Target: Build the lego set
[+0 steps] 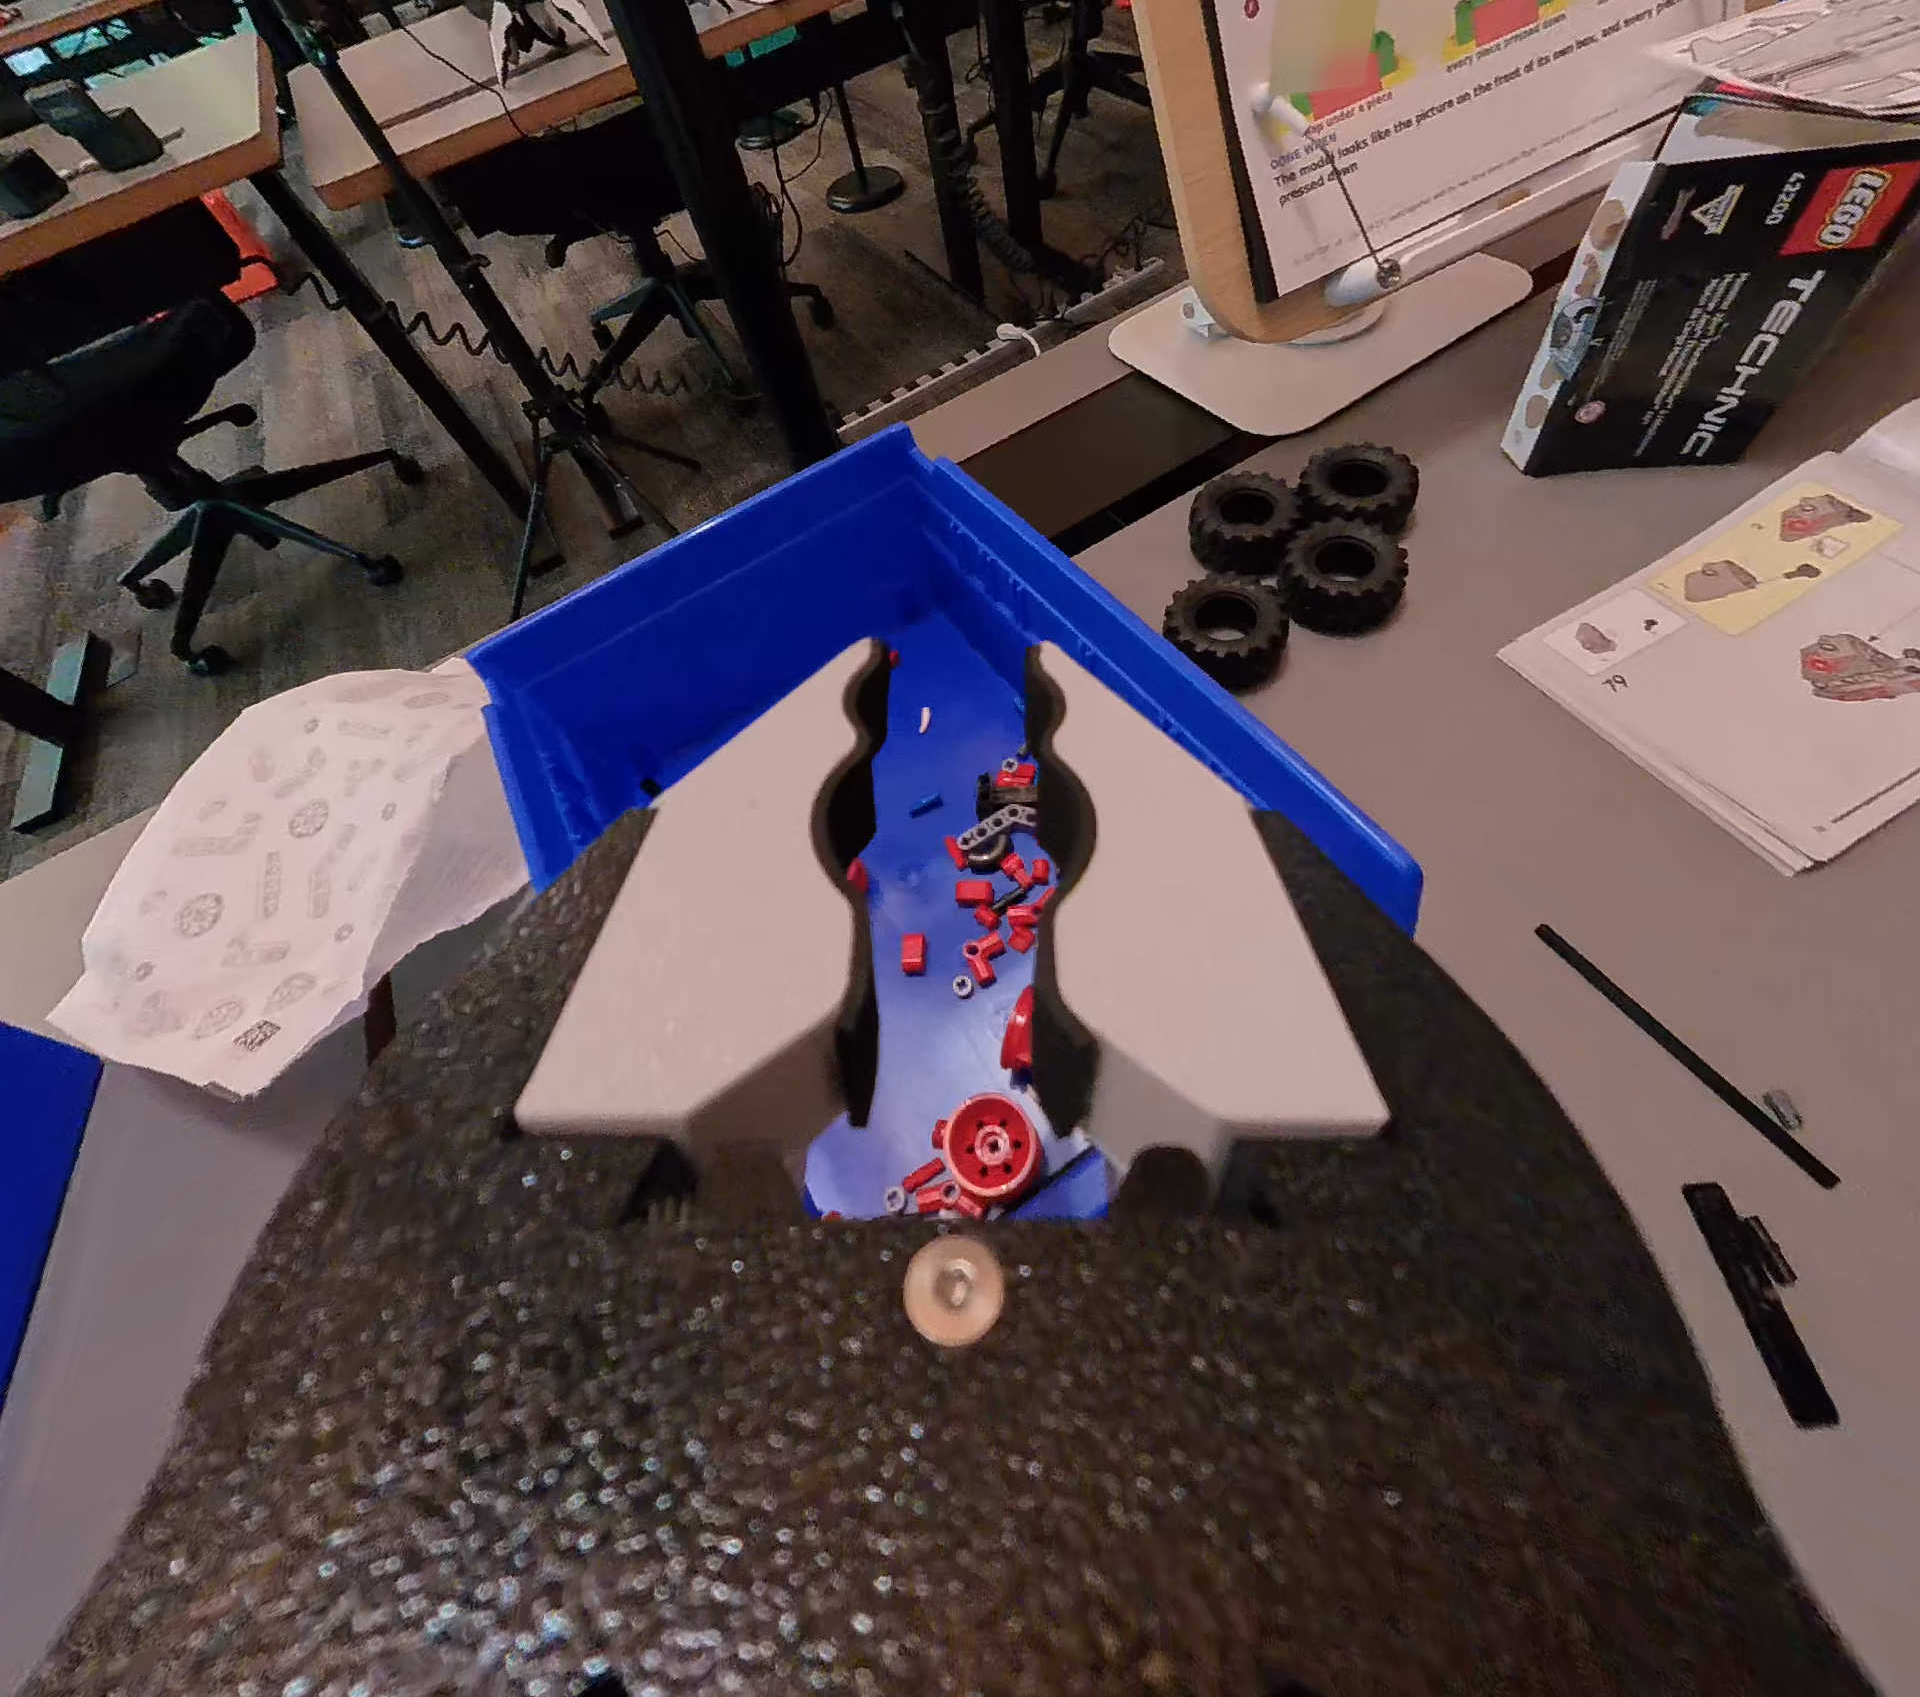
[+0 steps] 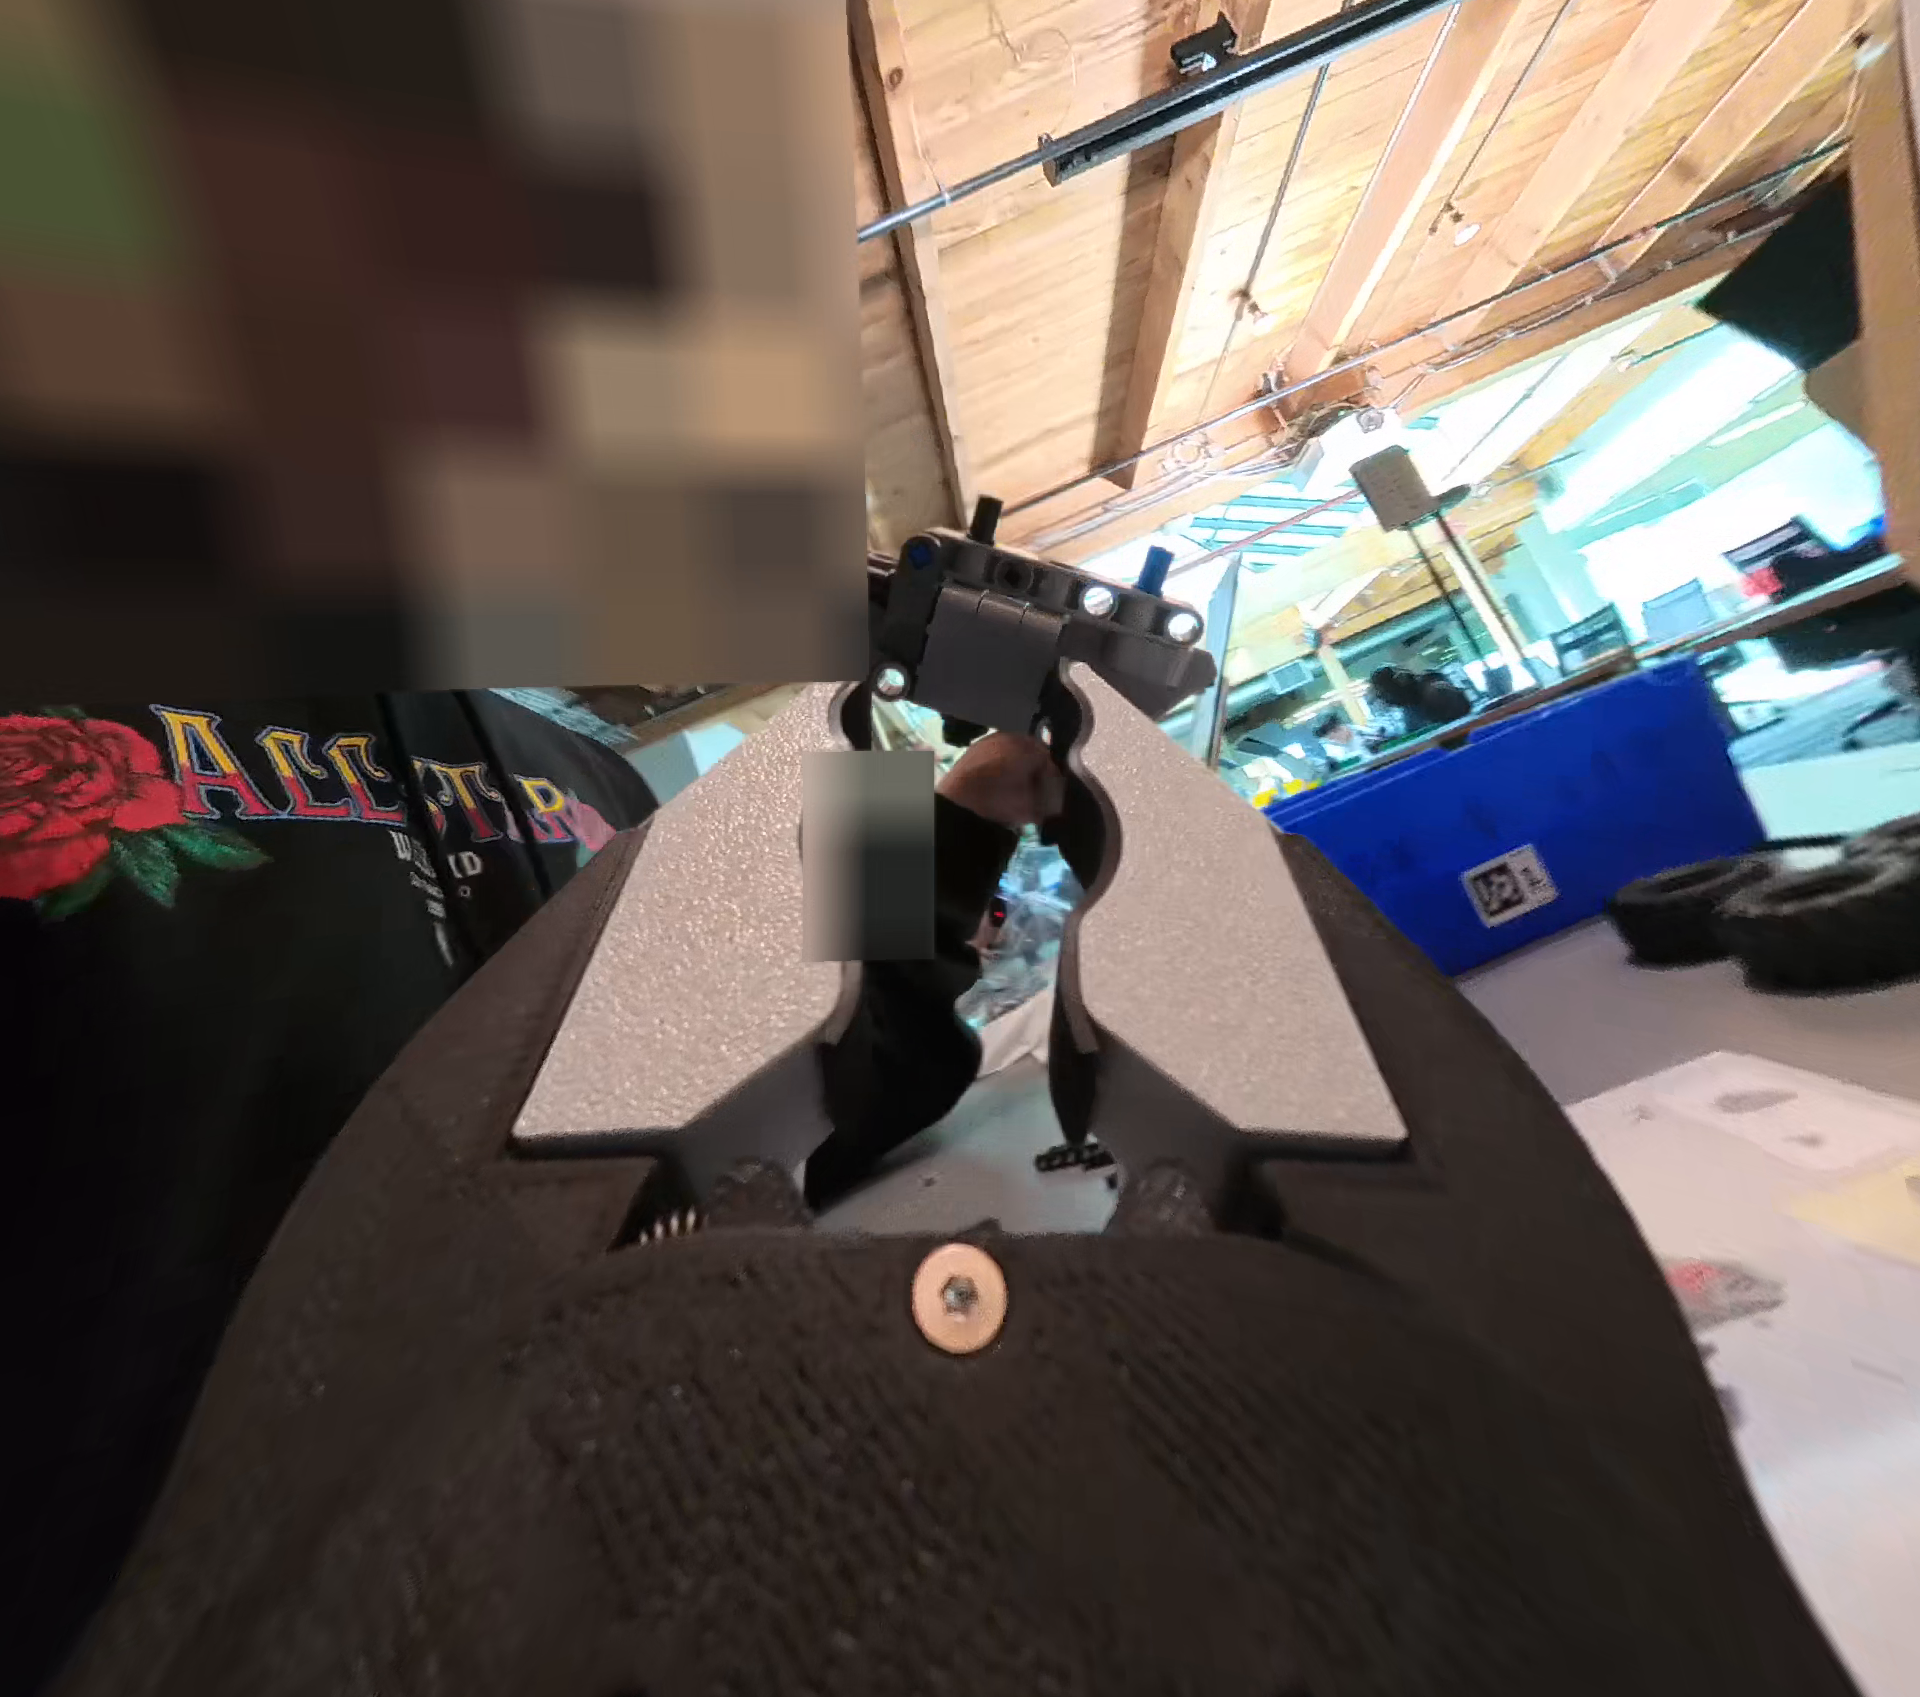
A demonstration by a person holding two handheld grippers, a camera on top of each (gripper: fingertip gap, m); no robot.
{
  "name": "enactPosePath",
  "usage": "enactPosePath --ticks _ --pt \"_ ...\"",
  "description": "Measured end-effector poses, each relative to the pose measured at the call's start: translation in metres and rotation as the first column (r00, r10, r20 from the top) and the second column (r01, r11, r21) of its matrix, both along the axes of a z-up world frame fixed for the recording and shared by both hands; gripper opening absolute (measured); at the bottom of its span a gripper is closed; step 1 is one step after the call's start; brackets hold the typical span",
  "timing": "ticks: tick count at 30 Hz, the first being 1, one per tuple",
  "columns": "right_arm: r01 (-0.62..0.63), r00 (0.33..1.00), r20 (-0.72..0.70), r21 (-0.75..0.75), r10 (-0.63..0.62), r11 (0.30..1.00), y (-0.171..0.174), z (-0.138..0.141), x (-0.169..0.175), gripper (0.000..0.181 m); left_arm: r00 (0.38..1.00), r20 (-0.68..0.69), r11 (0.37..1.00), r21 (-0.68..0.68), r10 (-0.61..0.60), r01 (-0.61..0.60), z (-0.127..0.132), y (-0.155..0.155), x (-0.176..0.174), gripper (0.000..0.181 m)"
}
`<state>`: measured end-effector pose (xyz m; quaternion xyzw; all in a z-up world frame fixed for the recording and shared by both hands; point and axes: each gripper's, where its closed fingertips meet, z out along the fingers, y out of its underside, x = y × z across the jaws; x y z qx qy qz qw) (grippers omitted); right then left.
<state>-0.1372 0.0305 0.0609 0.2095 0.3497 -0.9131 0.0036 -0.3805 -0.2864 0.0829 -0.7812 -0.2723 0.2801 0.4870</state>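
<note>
Right gripper (image 2: pixel 961 702) jaws clamp a dark grey plastic lego assembly (image 2: pixel 1023 634) studded with pins. Left gripper (image 1: pixel 956 671) jaws stand apart, holding nothing, above a glossy blue plastic bin (image 1: pixel 727 598) of small red pieces (image 1: pixel 992 904).

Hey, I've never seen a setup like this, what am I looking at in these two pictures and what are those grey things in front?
Those grey prongs are handheld tongs; a person holds one pair in each hand, each with a camera looking along it. In the left view, the left tongs hang open over a blue bin of small red pieces. Four black tyres, an instruction booklet and the set's box lie on the grey table. In the right view, the right tongs, pointing upward, grip a partly built grey assembly.
</note>
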Motion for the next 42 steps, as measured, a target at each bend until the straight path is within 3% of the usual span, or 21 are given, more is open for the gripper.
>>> enactPosePath --ticks 4,7,10,42 --pt "0.017 0.998 -0.061 0.038 -0.014 0.999 0.018 0.016 0.000 0.031 1.000 0.002 1.000 0.026 -0.005 0.005 0.000 0.002 -0.002 0.023" --pt "0.069 0.998 0.000 0.143 -0.069 0.987 0.024 -0.013 -0.016 0.031 1.000 0.014 1.000 0.007 -0.014 0.014 -0.006 0.005 -0.003 0.022" --pt "0.064 0.998 -0.009 0.073 -0.063 0.995 0.030 -0.010 -0.012 0.031 1.000 0.012 1.000 -0.022 -0.015 0.016 -0.011 0.006 -0.005 0.022" --pt "0.095 0.995 0.010 0.055 -0.095 0.994 0.034 -0.015 -0.019 0.031 0.999 0.026 0.998 -0.044 -0.039 0.040 -0.017 0.013 -0.004 0.021"
